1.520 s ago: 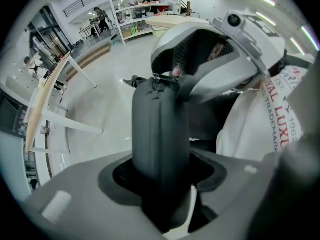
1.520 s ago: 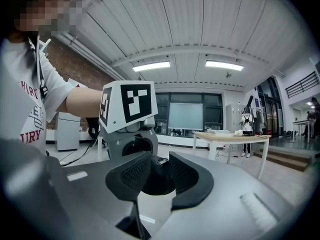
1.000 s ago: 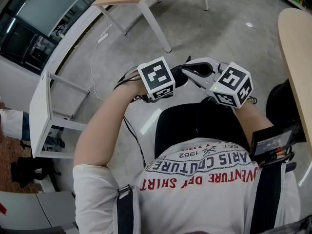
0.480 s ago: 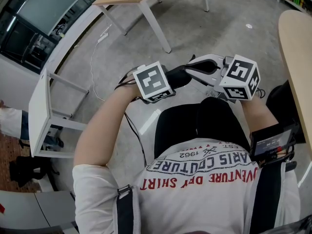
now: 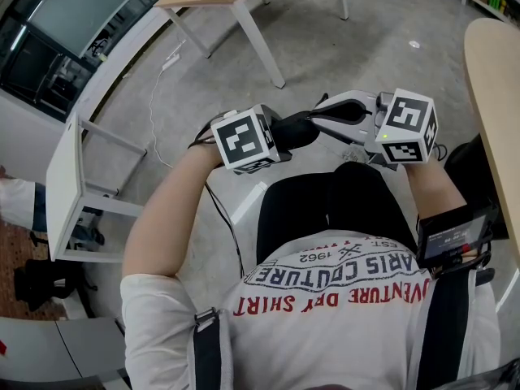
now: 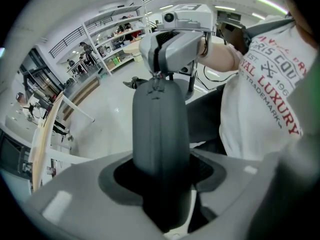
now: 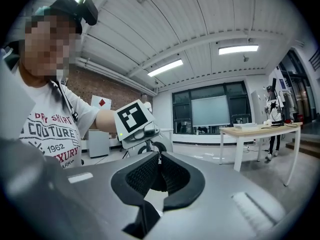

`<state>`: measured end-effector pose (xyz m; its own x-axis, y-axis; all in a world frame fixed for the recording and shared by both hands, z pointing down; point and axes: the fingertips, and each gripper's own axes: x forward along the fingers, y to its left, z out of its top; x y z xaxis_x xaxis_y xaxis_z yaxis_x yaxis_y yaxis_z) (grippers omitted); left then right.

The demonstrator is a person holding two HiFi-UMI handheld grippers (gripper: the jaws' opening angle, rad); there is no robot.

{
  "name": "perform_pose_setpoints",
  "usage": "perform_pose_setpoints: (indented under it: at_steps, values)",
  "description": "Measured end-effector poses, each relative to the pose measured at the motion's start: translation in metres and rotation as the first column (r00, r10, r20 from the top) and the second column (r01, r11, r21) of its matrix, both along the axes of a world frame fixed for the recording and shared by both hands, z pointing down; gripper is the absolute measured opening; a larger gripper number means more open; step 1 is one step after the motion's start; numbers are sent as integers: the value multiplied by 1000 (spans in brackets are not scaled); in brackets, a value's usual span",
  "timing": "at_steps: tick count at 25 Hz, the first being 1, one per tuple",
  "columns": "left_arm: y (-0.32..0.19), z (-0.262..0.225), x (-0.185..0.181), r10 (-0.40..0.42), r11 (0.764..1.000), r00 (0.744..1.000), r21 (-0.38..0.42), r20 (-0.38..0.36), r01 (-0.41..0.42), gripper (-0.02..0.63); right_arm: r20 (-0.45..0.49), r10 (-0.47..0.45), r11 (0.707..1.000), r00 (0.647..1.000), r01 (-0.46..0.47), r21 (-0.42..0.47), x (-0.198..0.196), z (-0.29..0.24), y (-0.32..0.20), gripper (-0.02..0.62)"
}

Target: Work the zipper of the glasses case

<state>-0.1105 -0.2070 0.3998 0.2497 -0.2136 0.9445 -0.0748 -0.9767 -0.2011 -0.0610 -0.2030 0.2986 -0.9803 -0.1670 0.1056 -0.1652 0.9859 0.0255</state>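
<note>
Left gripper (image 5: 283, 135), seen from the head view, is clamping a dark grey oval hard-shell glasses case (image 5: 299, 128) in front of the person's white printed T-shirt (image 5: 325, 299). The case is hanging in the air over the lap. The right gripper (image 5: 321, 112) is reaching in from the right side, and its light grey jaws are meeting the case's far end.

In the left gripper view, the jaws are standing apart by the width of the case and pressing on both of its flanks. The case is rising straight away from the camera. At its far tip the right gripper is pinching the small zipper pull (image 6: 157, 79).

In the right gripper view, the ribbed jaws are closing almost fully, with only the slim pull showing between their tips. The dark end of the case is sitting just behind them.

Judging by this, both grips are being held as the task needs, and the slider is sitting at one end of the case. Dragging it along the seam appears to be the part left. Whether the seam behind it is lying open or closed cannot be made out.
</note>
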Motion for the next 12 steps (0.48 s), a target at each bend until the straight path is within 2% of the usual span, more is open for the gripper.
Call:
perform_pose_setpoints:
  at_steps: [12]
  values:
    - [8,-5,7,31,999,993,-35,-111,-35,253,32,-56,998,998,56,1,5,-8,7,18]
